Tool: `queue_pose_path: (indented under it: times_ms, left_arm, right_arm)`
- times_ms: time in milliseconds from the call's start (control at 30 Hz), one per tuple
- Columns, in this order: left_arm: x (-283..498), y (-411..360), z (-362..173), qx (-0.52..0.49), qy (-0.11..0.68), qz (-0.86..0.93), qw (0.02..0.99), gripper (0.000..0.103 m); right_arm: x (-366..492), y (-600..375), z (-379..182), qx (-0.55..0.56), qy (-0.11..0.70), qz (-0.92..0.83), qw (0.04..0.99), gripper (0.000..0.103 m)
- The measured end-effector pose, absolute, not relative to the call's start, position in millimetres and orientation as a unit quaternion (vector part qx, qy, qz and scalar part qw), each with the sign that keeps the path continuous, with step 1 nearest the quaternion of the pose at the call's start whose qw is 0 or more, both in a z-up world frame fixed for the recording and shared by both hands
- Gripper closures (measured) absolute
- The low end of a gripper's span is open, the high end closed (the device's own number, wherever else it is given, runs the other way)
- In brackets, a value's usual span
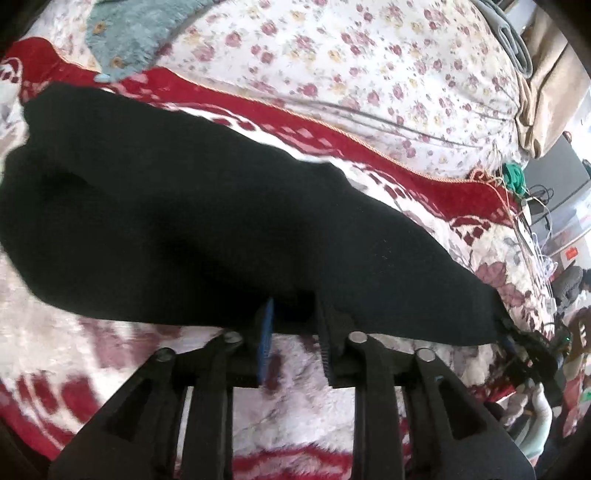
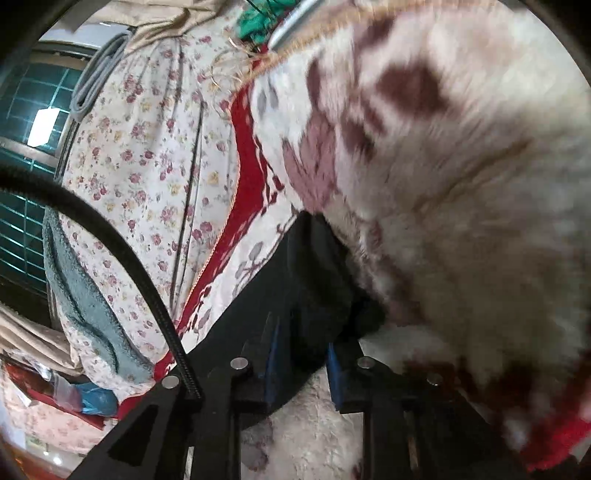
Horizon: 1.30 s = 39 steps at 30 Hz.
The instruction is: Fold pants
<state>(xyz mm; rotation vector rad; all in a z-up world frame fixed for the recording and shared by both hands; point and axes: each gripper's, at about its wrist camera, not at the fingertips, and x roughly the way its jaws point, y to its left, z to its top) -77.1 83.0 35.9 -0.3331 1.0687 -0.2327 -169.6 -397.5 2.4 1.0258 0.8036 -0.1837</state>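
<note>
The black pants (image 1: pixel 192 206) stretch as a long dark band across the red and white plush blanket (image 1: pixel 92 350). My left gripper (image 1: pixel 293 317) is closed onto the near edge of the pants, with cloth between its blue-padded fingers (image 1: pixel 266 332). In the right wrist view the pants (image 2: pixel 295 295) hang in a bunch in front of the camera. My right gripper (image 2: pixel 301 350) grips that end of the pants between its fingers. The right gripper also shows in the left wrist view (image 1: pixel 524 343), holding the far right end.
A floral sheet (image 1: pixel 351 62) covers the bed behind the blanket. A teal fleece cloth (image 1: pixel 136 33) lies at the back. A beige cloth (image 1: pixel 543 99) and cables (image 1: pixel 532 206) sit at the right edge. A black cable (image 2: pixel 110 243) crosses the right wrist view.
</note>
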Motion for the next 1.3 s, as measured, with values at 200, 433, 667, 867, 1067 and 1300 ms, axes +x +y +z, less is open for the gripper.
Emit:
queue_pose_path:
  times_ms: [200,433,667,867,1067,1300]
  left_arm:
    - [-94.4,133.7,55.4,-0.161,0.481,-0.066,0.859,0.074]
    - [-94.9,206.4,60.7,-0.224,0.467,-0.012,0.856,0.057]
    - [-79.3,229.4,56.4,-0.281,0.464,-0.017,0.84,0.052]
    - [-61.2,223.2,47.4,-0.273,0.475,-0.02,0.836,0.046]
    - [-46.7,220.5,43.8,-0.258,0.482,-0.026,0.837,0.046]
    - [-62.2,247.4,47.2,-0.261,0.483,-0.001,0.836,0.046]
  right_arm:
    - [-177.1,-372.6,50.8,0.388,0.359,-0.104,0.843,0.081]
    - [-136.2,-286.6,70.3,0.336,0.362,0.082,0.866,0.065]
    - [-93.2,-148.8,61.5,0.259,0.392,0.258,0.844,0.065]
    - [-81.5,-39.9,61.0,0.137,0.39,0.333,0.847,0.064]
    - [-69.9,12.1,47.3,0.021,0.382,0.343,0.858,0.062]
    - [-54.8,20.4,33.6,-0.018,0.387,0.333,0.86,0.062]
